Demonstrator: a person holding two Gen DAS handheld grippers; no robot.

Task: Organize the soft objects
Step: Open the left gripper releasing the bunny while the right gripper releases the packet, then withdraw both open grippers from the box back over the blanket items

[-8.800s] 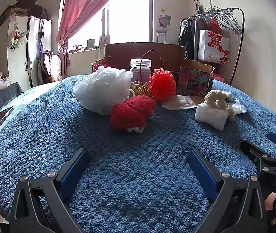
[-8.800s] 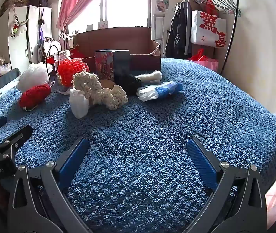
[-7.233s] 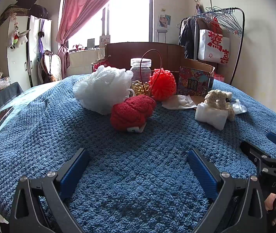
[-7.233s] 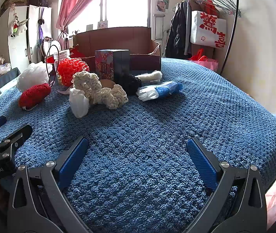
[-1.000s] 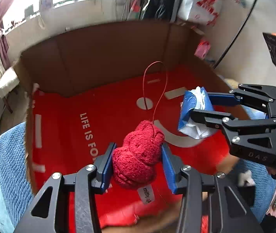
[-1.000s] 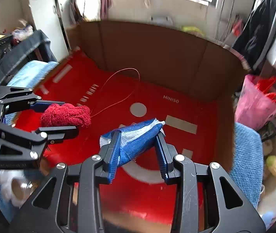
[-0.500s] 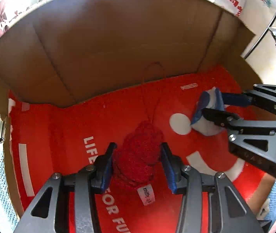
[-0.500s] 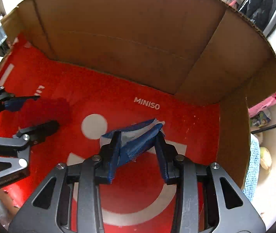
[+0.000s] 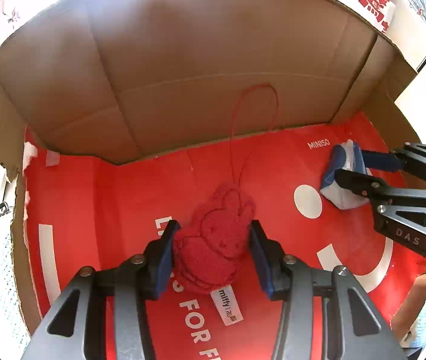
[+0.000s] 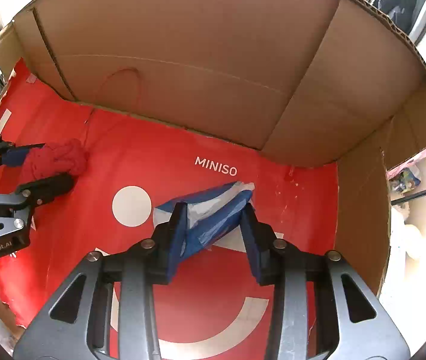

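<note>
Both loads sit low inside the brown cardboard box with the red printed floor. The left gripper clamps the red knitted plush; the right gripper pinches the blue-and-white plastic-wrapped soft pack. Best to part each pair of jaws fully, then lift straight up, clear of the plush's red loop.

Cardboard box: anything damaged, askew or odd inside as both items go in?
Minor wear only. The box has a ragged, torn left edge with white tape scraps. The red plush in the left gripper trails its loop up the back wall. The blue packet looks crumpled in the right gripper.
</note>
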